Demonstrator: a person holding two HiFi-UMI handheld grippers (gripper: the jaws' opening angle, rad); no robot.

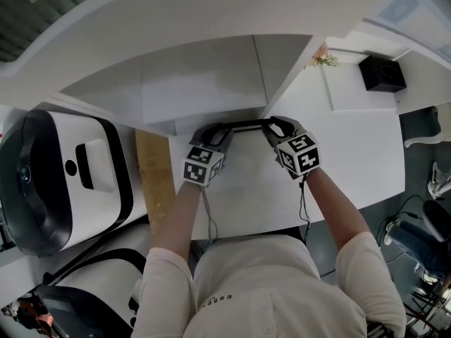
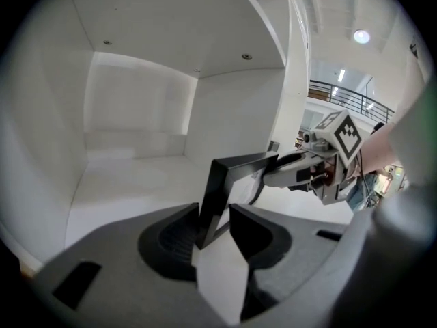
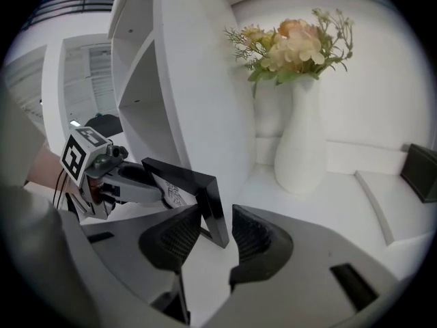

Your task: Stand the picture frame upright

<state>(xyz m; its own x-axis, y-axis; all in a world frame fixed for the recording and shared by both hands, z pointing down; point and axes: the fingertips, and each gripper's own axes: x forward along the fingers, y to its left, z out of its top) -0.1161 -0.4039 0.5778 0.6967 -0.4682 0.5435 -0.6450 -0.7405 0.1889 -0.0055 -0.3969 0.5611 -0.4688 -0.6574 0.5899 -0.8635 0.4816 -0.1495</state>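
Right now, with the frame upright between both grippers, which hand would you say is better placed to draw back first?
Right, narrowly. The jaws of the right gripper show a gap beside the picture frame, while at the left gripper the frame's end seems to rest against one pad, perhaps propping it.

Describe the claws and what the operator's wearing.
The left claw and right claw are dark grey and moulded, with ribbed pads. Each carries a white cube with black square markers and has a thin dark cable. Cream top, sleeves ending near the elbow.
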